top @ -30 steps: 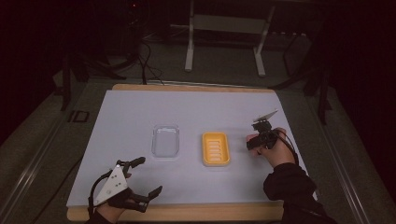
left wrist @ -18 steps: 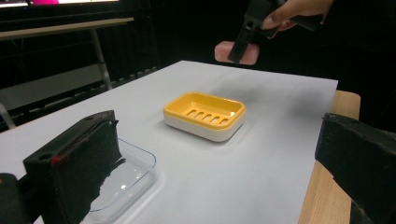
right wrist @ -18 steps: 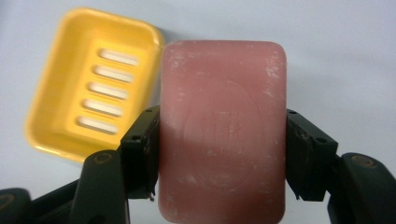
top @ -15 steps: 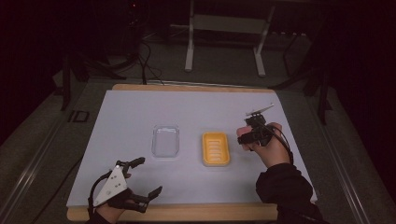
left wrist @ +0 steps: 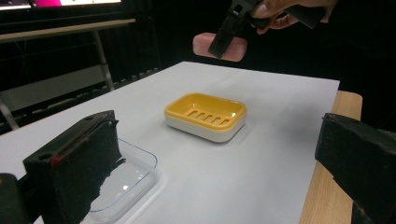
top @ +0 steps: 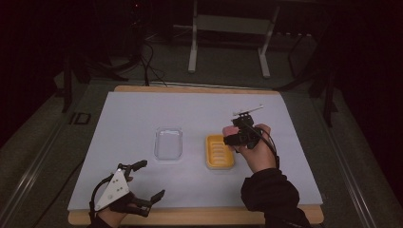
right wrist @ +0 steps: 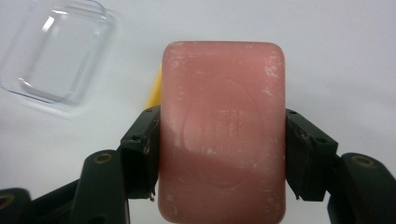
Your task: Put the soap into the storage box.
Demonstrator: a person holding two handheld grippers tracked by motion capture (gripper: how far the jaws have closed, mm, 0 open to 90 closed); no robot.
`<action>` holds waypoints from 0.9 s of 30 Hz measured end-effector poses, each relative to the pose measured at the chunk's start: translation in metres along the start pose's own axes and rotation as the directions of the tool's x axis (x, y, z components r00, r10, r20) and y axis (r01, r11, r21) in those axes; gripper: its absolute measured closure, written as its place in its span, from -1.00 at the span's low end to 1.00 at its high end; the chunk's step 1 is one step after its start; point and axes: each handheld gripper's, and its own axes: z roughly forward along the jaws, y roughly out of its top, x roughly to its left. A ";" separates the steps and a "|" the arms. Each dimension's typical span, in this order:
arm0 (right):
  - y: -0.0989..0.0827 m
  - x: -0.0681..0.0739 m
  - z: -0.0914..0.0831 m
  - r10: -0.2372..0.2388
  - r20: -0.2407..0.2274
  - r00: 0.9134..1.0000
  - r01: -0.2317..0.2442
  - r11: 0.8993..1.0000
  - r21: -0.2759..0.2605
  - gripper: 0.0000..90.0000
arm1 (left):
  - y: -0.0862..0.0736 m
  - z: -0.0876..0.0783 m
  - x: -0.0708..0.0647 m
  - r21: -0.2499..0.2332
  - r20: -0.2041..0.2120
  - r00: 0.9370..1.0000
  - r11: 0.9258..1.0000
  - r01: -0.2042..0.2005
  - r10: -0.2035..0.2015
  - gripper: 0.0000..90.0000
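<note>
My right gripper (right wrist: 222,140) is shut on a pink bar of soap (right wrist: 222,135), its jaws pressing on the bar's two long sides. In the high view it (top: 237,135) hangs above the right end of a yellow soap dish (top: 219,152). The left gripper view shows the soap (left wrist: 205,45) raised well above the dish (left wrist: 205,115). A clear plastic lid (top: 168,143) lies flat to the left of the dish. At the front left corner my left gripper (top: 149,179) stands open with nothing between its jaws, pointing toward the lid (left wrist: 126,182).
A white sheet (top: 142,114) covers the table, and a wooden edge (top: 199,216) shows along the front. Beyond the far edge the floor is dark, with a desk frame (top: 192,42) and cables (top: 147,61).
My right gripper has carried the soap leftward, from right of the dish to above its right end. The left gripper has stayed put.
</note>
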 end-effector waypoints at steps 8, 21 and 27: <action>0.002 0.023 0.010 0.022 0.004 1.000 -0.022 0.998 -0.059 -0.17 | 0.000 0.000 0.000 0.002 -0.002 1.000 1.000 -0.001 0.001 -0.99; -0.010 0.029 0.047 0.115 0.008 0.993 -0.115 0.992 -0.045 -0.17 | 0.000 0.001 0.000 0.003 0.002 1.000 1.000 0.001 -0.001 -0.99; -0.016 0.031 0.066 0.152 0.018 0.988 -0.151 0.988 -0.040 -0.17 | 0.000 0.001 -0.001 0.001 0.005 1.000 1.000 -0.002 0.002 -0.99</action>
